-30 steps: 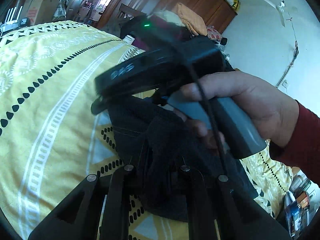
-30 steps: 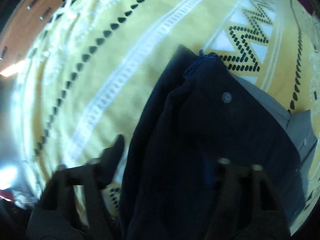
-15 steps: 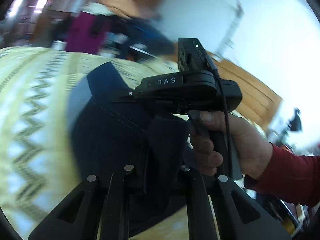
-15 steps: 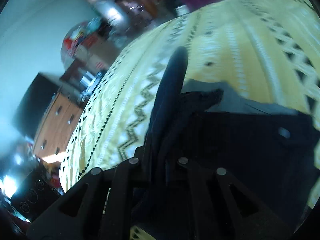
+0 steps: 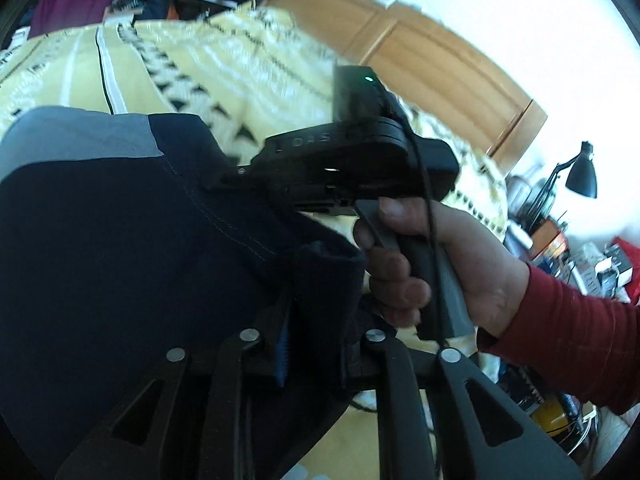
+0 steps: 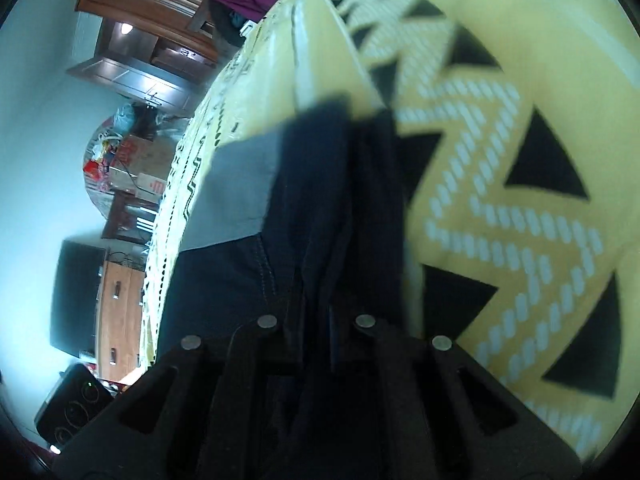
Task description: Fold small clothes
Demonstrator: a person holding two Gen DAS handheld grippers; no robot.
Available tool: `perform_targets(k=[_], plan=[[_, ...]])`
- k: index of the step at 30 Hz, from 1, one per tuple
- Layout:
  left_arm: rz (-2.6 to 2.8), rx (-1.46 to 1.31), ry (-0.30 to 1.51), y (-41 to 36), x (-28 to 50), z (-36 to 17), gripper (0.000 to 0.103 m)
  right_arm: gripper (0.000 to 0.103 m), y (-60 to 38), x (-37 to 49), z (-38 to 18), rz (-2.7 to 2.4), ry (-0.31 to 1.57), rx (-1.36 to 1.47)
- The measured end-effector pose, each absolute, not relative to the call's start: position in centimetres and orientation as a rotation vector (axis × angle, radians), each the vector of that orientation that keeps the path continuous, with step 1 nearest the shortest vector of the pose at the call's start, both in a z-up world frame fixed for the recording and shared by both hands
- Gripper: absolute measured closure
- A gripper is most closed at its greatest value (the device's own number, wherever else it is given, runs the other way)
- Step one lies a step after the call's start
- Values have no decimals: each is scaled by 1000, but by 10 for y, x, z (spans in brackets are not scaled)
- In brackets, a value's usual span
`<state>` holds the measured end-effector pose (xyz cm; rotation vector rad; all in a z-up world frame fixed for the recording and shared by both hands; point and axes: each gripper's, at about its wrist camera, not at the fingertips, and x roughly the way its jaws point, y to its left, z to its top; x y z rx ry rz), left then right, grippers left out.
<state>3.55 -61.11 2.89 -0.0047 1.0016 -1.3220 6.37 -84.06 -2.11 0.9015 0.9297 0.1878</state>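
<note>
Shorts, dark blue, filling lower left of left view, over yellow bedspread. I am pinching cloth edge with left gripper and right gripper both. Fold step going. Next: I am thinking lay edge flat, then let go.

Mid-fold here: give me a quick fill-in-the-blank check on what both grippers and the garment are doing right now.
1. The left gripper is shut on the dark navy ____.
2. The garment has a panel coloured ____ along one edge.
3. The right gripper is ____ on the same garment.
4. The bedspread under it is mainly ____.

Missing words: garment; grey; shut; yellow
</note>
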Motion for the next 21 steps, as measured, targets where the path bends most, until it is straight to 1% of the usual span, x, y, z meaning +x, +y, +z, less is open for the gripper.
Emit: perform_targets(k=[3,5,7,8,9,10,11,12,14,19,20,21], plan=[[-1332,31,1025,-610,22,24,86,96,-842,60,-26,201,912,948],[-1347,25,1028,-601,14,37,86,95,-847,56,-31,232,922,1032],[-1364,14,997,-579,3,58,83,91,-847,51,-27,250,945,1056],[-1363,15,979,-561,6,66,79,85,-843,46,-23,253,956,1052],[-1358,17,956,-545,3,75,71,73,-840,41,-19,262,962,1053],[-1338,17,934,-529,-1,83,67,67,-835,33,-14,273,963,1047],[-1308,17,915,-512,-4,89,61,57,-828,27,-9,277,965,1034],[-1278,19,898,-499,-10,95,58,49,-821,20,-3,282,969,1018],[-1186,27,881,-467,-14,96,54,43,-807,6,7,283,987,975],[-1000,61,946,-420,-6,65,54,43,-784,-14,6,280,1030,929],[-981,68,951,-418,-4,59,54,49,-782,-15,5,275,1030,936],[-967,77,948,-418,-3,55,54,71,-783,-16,3,265,1026,937]])
